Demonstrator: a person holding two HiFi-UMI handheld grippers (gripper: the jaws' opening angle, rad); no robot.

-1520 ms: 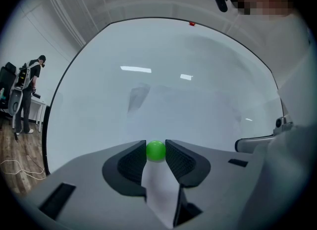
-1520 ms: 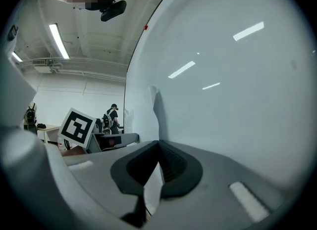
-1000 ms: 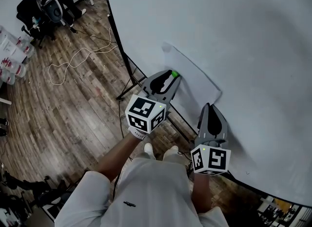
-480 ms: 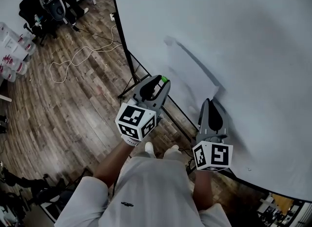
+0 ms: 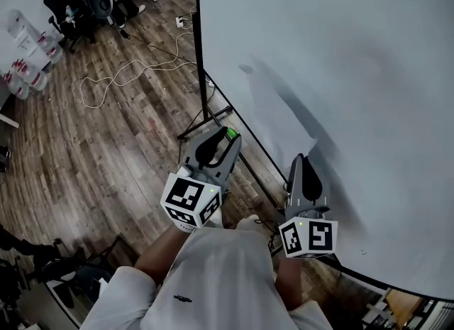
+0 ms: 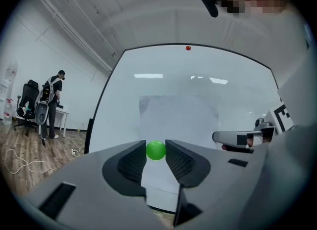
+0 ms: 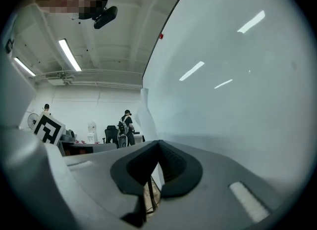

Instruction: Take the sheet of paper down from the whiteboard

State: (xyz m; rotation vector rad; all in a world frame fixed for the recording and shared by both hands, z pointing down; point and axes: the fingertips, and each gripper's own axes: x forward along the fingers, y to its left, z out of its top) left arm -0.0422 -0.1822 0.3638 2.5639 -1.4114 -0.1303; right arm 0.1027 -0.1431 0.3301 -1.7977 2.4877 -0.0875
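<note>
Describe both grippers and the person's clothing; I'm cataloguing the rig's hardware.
The left gripper and right gripper are grey shells with black ribbed jaw pads. Each carries a white cube of black square markers with a green light. The person wears a white short-sleeved top.

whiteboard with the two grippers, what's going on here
A person works at the large whiteboard with two handheld grippers. The left gripper is clamped on a small green ball, apparently a magnet, away from the board. The right gripper is shut on a lower corner of the white sheet of paper on the board.
</note>
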